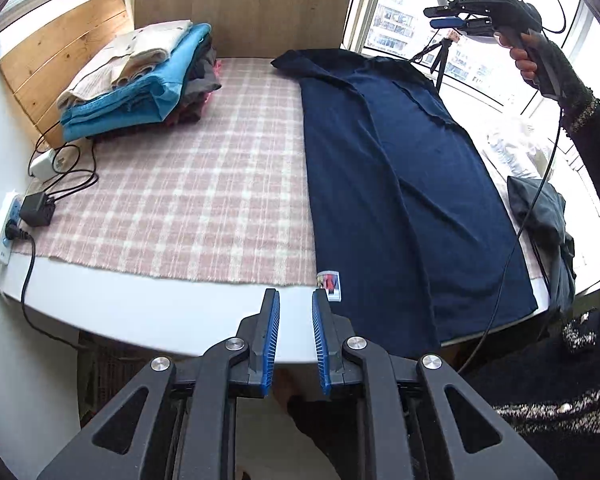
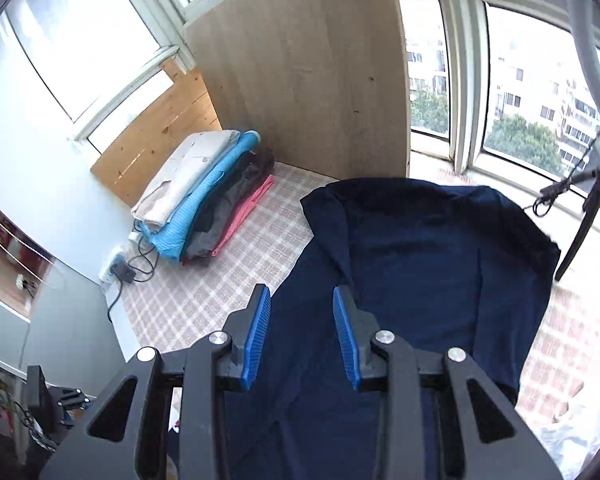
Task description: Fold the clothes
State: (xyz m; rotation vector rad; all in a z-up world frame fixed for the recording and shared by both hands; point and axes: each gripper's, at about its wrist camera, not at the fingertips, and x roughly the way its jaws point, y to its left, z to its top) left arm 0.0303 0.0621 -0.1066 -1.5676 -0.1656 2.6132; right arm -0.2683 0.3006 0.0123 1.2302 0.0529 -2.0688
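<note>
Now both grippers are hanging empty above the garment.
Left wrist view: left gripper (image 1: pixel 296 306) is gaping slightly over the table (image 1: pixel 148 312) edge, garment (image 1: pixel 400 184) lying flat beside it. Right wrist view: right gripper (image 2: pixel 302 308) is standing partly open, hovering clear above the garment (image 2: pixel 420 264).

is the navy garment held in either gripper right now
No, the navy garment lies flat on the table while the left gripper and right gripper are open and empty.

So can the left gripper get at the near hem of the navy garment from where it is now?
Probably yes. The left gripper hangs open and empty over the table edge, and the navy garment has its hem just beside it with nothing between.
</note>
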